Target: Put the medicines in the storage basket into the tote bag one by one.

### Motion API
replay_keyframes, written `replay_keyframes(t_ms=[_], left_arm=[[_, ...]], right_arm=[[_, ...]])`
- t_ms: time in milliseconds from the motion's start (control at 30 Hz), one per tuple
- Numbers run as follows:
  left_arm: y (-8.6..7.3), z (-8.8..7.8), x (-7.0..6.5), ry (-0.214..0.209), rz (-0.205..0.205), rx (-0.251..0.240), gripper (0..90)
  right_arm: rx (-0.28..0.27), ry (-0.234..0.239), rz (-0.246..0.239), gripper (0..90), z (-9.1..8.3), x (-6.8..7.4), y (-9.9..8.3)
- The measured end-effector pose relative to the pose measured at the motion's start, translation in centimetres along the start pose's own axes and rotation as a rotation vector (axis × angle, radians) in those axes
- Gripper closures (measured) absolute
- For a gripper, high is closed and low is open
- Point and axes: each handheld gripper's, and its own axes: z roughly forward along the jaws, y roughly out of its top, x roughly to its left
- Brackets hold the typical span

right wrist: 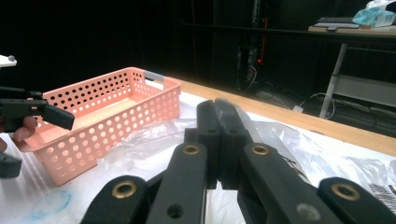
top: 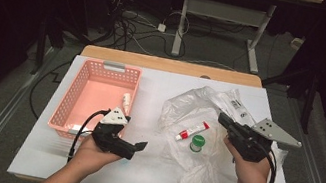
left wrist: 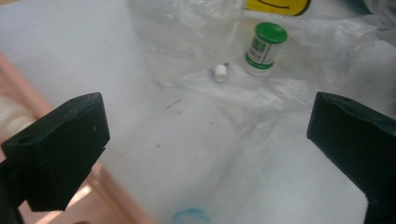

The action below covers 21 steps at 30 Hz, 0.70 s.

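We are taking the pink basket (top: 78, 107) as our landmark. It is sitting at the left of the white table (top: 147, 170) and is already holding one small white item (top: 126, 100) against its right wall; we are reading the job as moving loose items from the plastic bag into it.

The clear plastic bag (top: 198, 169) is lying crumpled to the right of the basket, spread flat so its contents are reachable. On it, well apart from the basket, a red-and-white tube (top: 192, 130) is lying on its side, and just beside the tube a small green-capped bottle (top: 197, 143) is standing upright.

The left gripper (top: 141, 145) is hovering just beside the basket's right front corner, jaws spread wide with nothing between them, aimed toward the bottle (left wrist: 264, 49); we are judging this as a reach for the next item.

The right gripper (top: 223, 118) is on the far side of the bag from the basket, jaws pressed together. Bag film is lying around the tips (right wrist: 223, 140); we cannot tell whether any is pinched, though steadying the bag seems likely.
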Motion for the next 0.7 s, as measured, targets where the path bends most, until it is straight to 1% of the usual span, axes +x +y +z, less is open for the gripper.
replay_keyframes(t_ms=[67,167,233,267,333,467,533,700], left_arm=[[-0.1,-0.4,0.6,0.022,-0.009,-0.004,0.0],[-0.4,-1.0,1.4,0.093,-0.013,0.003,0.0],[-0.5,-1.4,2.1,0.103,-0.039,0.010,0.0],[-0.5,-1.7,2.4,0.114,-0.045,0.020,0.0],[-0.7,-2.1,3.0,0.132,-0.060,0.017,0.0],[-0.9,-2.9,4.2,0.150,-0.099,0.005,0.0],[-1.0,-3.2,4.6,0.171,-0.106,0.003,0.0],[-1.3,-3.7,5.8,0.200,-0.133,0.004,0.0]], right_arm=[[-0.003,-0.002,0.002,90.0,-0.1,0.0,0.0],[-0.004,-0.002,0.002,90.0,-0.2,-0.1,0.0],[-0.006,-0.001,0.000,90.0,-0.2,-0.1,0.1],[-0.008,-0.001,-0.001,90.0,-0.2,-0.1,0.1],[-0.009,0.000,0.003,90.0,-0.3,-0.2,0.1],[-0.012,-0.003,0.005,90.0,-0.4,-0.3,0.1],[-0.011,-0.004,0.006,90.0,-0.3,-0.3,0.1],[-0.010,-0.003,0.008,90.0,-0.3,-0.3,0.0]])
